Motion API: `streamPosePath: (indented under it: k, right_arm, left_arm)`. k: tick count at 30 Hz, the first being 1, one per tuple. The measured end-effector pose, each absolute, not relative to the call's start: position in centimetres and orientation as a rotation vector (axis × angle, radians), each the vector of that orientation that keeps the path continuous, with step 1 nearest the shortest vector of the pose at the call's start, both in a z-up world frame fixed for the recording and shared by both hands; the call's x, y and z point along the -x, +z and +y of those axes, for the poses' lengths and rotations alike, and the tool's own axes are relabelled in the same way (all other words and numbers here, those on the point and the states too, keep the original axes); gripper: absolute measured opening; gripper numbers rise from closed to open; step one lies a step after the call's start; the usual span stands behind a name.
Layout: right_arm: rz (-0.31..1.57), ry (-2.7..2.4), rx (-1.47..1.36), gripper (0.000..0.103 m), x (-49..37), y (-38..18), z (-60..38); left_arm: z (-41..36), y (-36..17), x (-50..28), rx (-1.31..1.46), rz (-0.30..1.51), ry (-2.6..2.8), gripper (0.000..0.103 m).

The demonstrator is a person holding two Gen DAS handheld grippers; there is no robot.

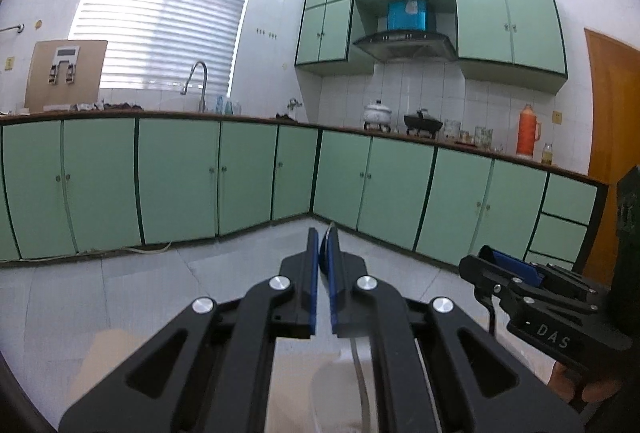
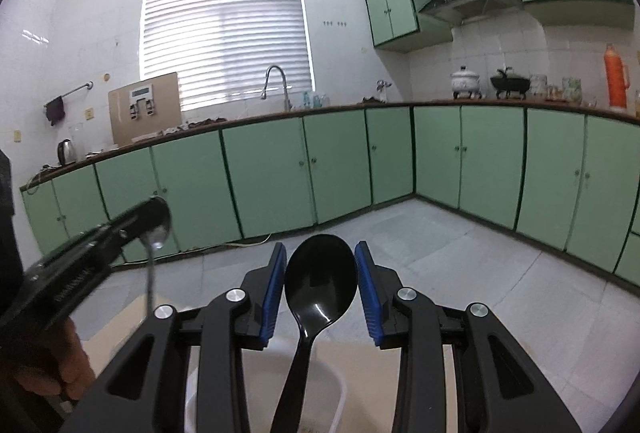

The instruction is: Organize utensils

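black plastic spoon (image 2: pixel 320 275) stands bowl-up between the right gripper (image 2: pixel 320 287) pads, handle running down toward a white plastic tub (image 2: pixel 338 399) below. gap shows on both sides of the bowl, so whether anything lower down clamps the handle i cannot tell. thin shiny metal spoon (image 2: pixel 154 245) is pinched at the bowl by the left gripper (image 1: pixel 324 287), jaws closed on it, handle hanging down.

risks:
- black spoon slips or tips if it's only resting, misses the tub.
- metal spoon held by its curved bowl: slick, may pivot or slide out.
- both grippers close together over one tub, so handles may clash on lowering.
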State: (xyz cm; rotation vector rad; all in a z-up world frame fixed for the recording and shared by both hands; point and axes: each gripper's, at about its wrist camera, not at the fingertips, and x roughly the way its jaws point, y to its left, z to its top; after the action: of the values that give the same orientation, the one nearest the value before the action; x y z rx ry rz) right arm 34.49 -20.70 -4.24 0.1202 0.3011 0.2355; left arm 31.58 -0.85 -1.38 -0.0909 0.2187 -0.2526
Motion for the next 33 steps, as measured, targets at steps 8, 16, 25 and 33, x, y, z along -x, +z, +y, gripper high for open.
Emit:
streamPosePath:
  k: [8, 16, 25, 33]
  right_arm:
    - [0.315, 0.226, -0.155, 0.040, -32.0, -3.9, -21.7]
    - [0.382, 0.201, -0.187, 0.056, -27.0, -4.3, -22.5]
    - [0.550, 0.152, -0.178, 0.085, -19.9, -8.0, -22.5]
    - [0.666, 0.108, -0.162, 0.085, -14.3, -11.4, -22.4]
  left_arm:
    - [0.4, -2.0, -28.8, 0.105, 0.258, -0.232, 0.017]
    - [1.5, -1.8, -23.7, 0.119, 0.343, -0.193, 0.048]
    - [3.2, -5.9, -16.2, 0.141, 0.551, -0.152, 0.077]
    - [3.8, -10.7, -11.3, 0.115, 0.722, -0.137, 0.078]
